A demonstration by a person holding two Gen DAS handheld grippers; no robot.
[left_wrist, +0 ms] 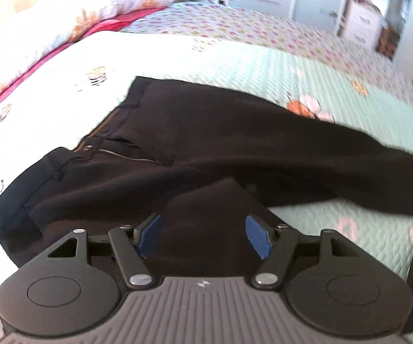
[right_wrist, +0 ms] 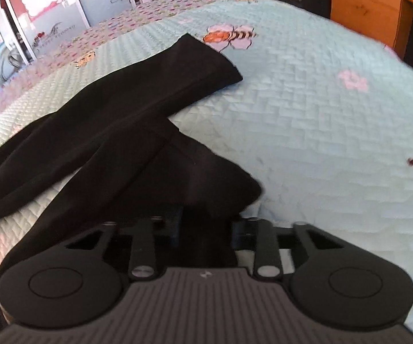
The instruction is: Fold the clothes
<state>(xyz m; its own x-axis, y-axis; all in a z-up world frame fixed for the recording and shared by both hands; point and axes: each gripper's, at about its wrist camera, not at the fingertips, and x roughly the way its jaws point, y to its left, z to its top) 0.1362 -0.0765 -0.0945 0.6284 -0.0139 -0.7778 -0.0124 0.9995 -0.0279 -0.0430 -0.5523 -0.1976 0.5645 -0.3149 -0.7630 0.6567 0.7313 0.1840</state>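
Observation:
Black trousers [left_wrist: 206, 132] lie on a mint quilted bedspread [left_wrist: 263, 63], waistband with button and zip at the left, legs running to the right. My left gripper [left_wrist: 203, 235] is open, its blue pads [left_wrist: 149, 235] apart over a fold of the near trouser leg. In the right wrist view the two legs [right_wrist: 137, 86] stretch away up and to the right. My right gripper [right_wrist: 206, 215] is shut on the bunched hem end of the near leg [right_wrist: 215, 180], which covers its fingertips.
The bedspread [right_wrist: 321, 132] has bee and flower prints. Floral pillows [left_wrist: 63, 14] and a pink sheet lie at the head of the bed. Wardrobe doors [right_wrist: 48, 5] stand beyond the bed, and a wooden desk [right_wrist: 372, 3] at the far right.

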